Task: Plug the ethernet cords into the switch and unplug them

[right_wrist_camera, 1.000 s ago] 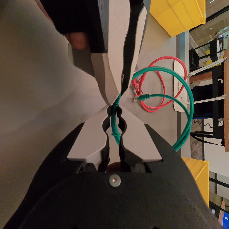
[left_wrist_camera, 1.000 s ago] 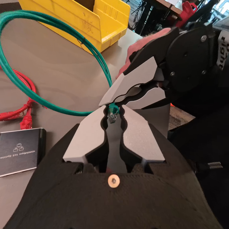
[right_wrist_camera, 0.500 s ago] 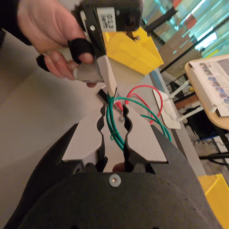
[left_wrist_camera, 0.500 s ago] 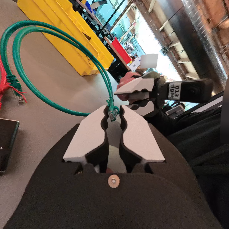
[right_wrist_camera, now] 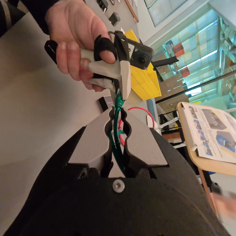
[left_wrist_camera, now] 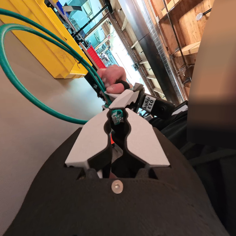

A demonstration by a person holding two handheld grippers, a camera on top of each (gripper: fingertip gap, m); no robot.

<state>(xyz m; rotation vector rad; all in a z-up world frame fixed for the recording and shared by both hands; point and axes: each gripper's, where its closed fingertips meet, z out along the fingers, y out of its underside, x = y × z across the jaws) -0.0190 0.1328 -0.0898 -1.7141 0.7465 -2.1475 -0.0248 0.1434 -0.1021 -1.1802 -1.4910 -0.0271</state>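
My left gripper [left_wrist_camera: 117, 110] is shut on the clear plug [left_wrist_camera: 116, 116] of the green ethernet cord [left_wrist_camera: 25, 89] and holds it above the table. My right gripper [right_wrist_camera: 117, 108] is closed around the same green cord [right_wrist_camera: 116, 122] just behind the plug's green boot [right_wrist_camera: 119, 101]. The two grippers meet tip to tip. The left gripper [right_wrist_camera: 123, 89] shows from the right wrist view, and the right gripper [left_wrist_camera: 121, 100] from the left wrist view. The black switch [right_wrist_camera: 104, 103] lies on the table beyond them. A red cord [right_wrist_camera: 146, 113] lies behind it.
A yellow bin [left_wrist_camera: 42, 48] stands at the table's far side and also shows in the right wrist view [right_wrist_camera: 144, 79]. A wooden board with printed pages [right_wrist_camera: 210, 134] stands off the table's edge. A person's hands grip both tools. The grey table [right_wrist_camera: 31, 102] spreads to the left.
The right gripper, open and drawn back half a second ago, has returned to the left gripper's tips and closed around the green cord. Both views have tilted up; the switch has left the left view.
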